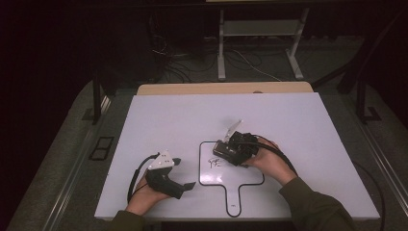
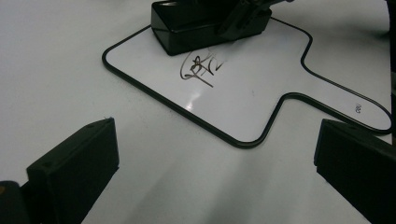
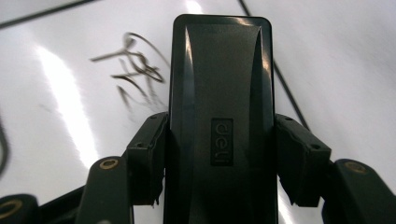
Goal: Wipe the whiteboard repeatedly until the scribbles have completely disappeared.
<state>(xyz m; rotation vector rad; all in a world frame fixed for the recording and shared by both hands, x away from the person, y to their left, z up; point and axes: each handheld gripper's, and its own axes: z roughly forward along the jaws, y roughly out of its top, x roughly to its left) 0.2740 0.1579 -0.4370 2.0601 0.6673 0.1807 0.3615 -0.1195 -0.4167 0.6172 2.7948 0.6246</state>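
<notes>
Your right gripper (image 3: 219, 163) is clamped on the black eraser (image 3: 219, 116), one jaw on each long side, so the eraser's long axis runs straight out ahead of the jaws. It rests on the paddle-shaped whiteboard (image 1: 250, 179), at the upper part of its writing face. The scribble (image 1: 214, 162) lies just beside the eraser, toward your left hand, off its long side. I judge the coming stroke must go sideways across that mark. Your left gripper (image 1: 184, 174) rests beside the whiteboard's left edge, jaws apart, holding nothing.
</notes>
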